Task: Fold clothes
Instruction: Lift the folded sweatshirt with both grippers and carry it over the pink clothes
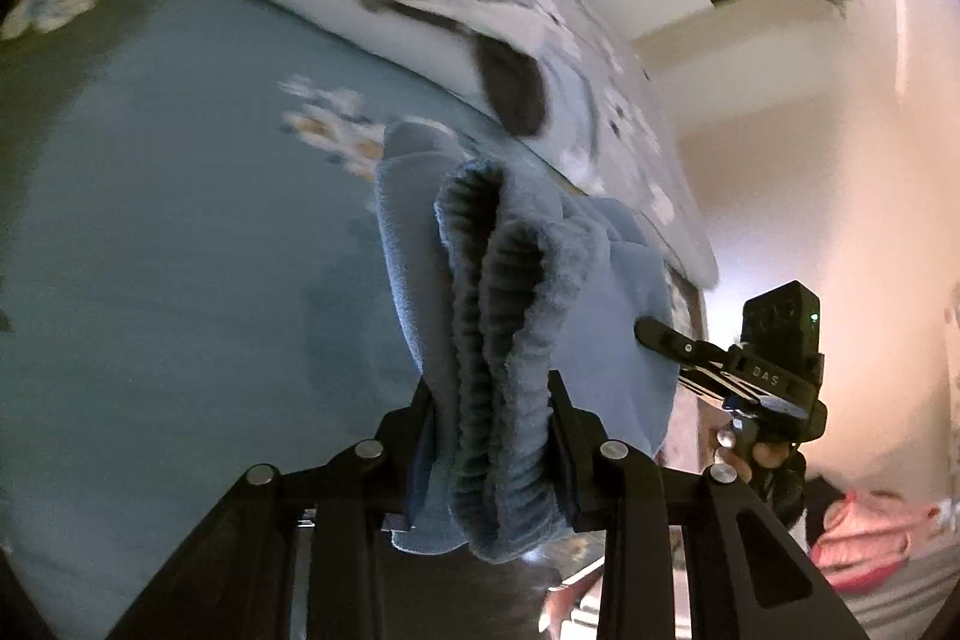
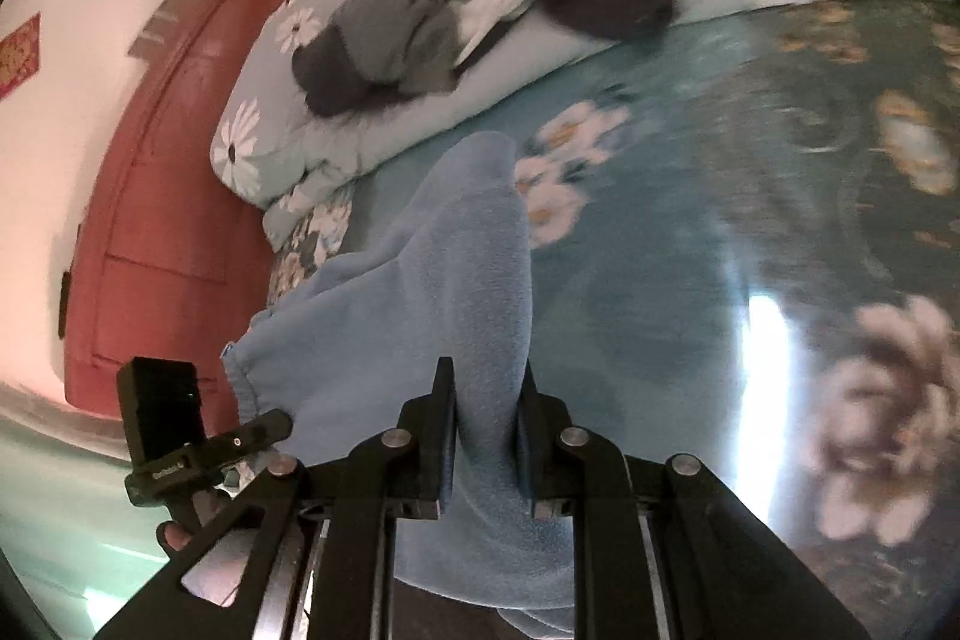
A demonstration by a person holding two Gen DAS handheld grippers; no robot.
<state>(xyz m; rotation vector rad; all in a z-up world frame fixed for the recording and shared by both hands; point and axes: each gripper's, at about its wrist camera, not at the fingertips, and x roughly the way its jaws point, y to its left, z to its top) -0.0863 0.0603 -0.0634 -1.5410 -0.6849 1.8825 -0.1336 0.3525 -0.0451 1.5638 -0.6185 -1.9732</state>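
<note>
A: Entry. Left gripper: jaws clamped on a bunched, ribbed band of the blue fleece garment. Thick folds are wedged between the pads.

B: Confirmed. Right gripper: jaws clamped on a plainer fold of the same garment, narrower gap than the left.

A: Garment location: it hangs from both grippers above the bed, over the teal flowered sheet, toward the bed's side edge. Whether its far end touches the sheet, I cannot tell.

B: In the right view an elastic hem of the garment shows just beside the left gripper. In the left view the right gripper meets the cloth's far side.

A: Other items: a light flowered quilt lies folded along the far edge of the bed, with a heap of grey and dark clothes on top.

B: A red door stands beyond the bed's corner. Both frames are motion-blurred.
</note>
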